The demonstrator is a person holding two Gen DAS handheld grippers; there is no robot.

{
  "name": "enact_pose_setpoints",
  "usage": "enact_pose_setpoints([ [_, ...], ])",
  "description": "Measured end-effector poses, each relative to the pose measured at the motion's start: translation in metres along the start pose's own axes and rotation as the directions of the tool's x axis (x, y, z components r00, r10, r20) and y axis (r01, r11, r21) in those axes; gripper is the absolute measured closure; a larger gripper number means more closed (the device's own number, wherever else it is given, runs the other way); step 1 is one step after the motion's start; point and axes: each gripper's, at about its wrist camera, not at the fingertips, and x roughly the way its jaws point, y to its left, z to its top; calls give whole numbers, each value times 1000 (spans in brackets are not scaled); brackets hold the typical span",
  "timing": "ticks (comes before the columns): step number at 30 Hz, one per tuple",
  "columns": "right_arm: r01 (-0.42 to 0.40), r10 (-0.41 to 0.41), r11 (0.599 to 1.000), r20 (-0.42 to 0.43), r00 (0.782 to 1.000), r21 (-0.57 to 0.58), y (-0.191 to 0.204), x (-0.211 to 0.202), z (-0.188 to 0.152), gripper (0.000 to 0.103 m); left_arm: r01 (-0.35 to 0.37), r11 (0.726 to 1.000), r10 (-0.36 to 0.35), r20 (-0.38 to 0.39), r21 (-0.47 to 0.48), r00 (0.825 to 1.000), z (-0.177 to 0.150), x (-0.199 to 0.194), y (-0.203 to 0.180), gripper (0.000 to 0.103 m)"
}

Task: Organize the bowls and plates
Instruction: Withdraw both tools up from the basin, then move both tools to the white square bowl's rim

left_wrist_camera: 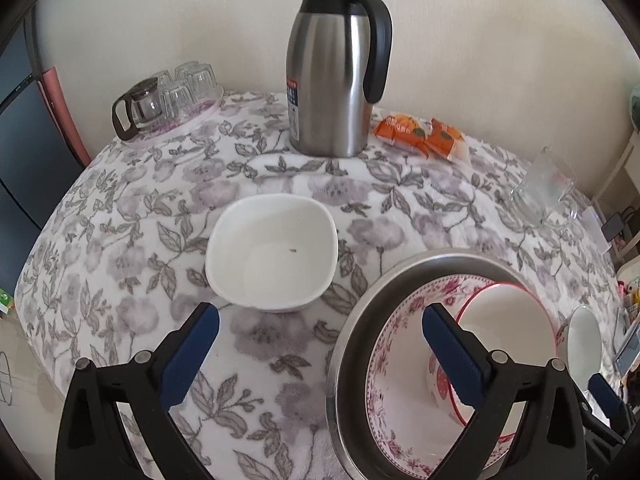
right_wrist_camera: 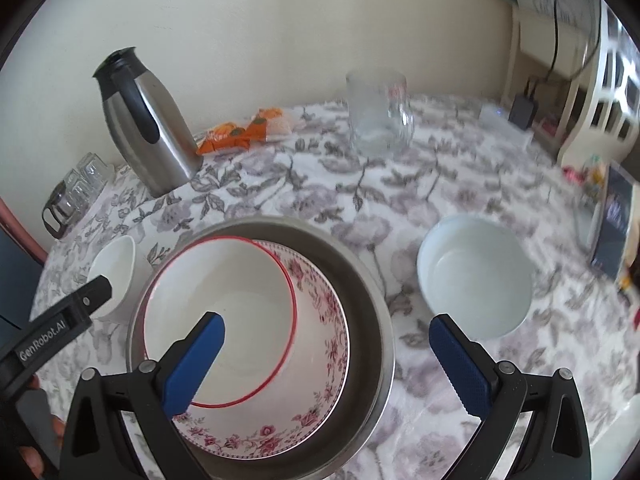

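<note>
Red-rimmed bowl (right_wrist_camera: 224, 312) nests in floral bowl (right_wrist_camera: 320, 360) (inside steel basin (right_wrist_camera: 368, 280)).

Soft, matt, fuzzy cloth with a grey floral print on the tablecloth (left_wrist_camera: 132, 248). Brushed stainless steel with glossy black plastic lid and handle on the thermal jug (left_wrist_camera: 332, 76). Glossy white glazed ceramic on the square bowl (left_wrist_camera: 272, 252) and the round bowl (right_wrist_camera: 476, 276). Dull grey metal on the basin (right_wrist_camera: 360, 280); inside it, glazed ceramic with pink flower print on the plate (right_wrist_camera: 320, 320) and a red-rimmed bowl (right_wrist_camera: 248, 300). Clear glass on the mug (right_wrist_camera: 378, 114). Shiny orange plastic on the snack packets (left_wrist_camera: 420, 136). Textured blue pads (right_wrist_camera: 464, 364), matt black plastic arms.
</note>
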Motion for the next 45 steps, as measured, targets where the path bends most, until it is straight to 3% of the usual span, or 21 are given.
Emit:
enact_pose_setpoints([
  [5,-56,57,998,61,996,-19,9,-13,2,0,-23,1000,23,32,-4,999,4,-10,5,2],
  [10,-39,44,998,81,996,-54,21,-17,3,0,-59,998,60,44,-28,997,8,-15,25,2],
  [24,-121,131,981,61,989,-149,80,-20,-12,0,-132,972,129,-28,-193,991,5,-9,111,2],
  [38,-168,184,954,44,982,-249,135,-20,-24,0,-117,948,106,-54,-297,993,-1,-3,166,2],
  [45,-184,203,933,29,979,-309,155,-17,-26,0,-65,935,50,-51,-347,997,0,8,184,2],
])
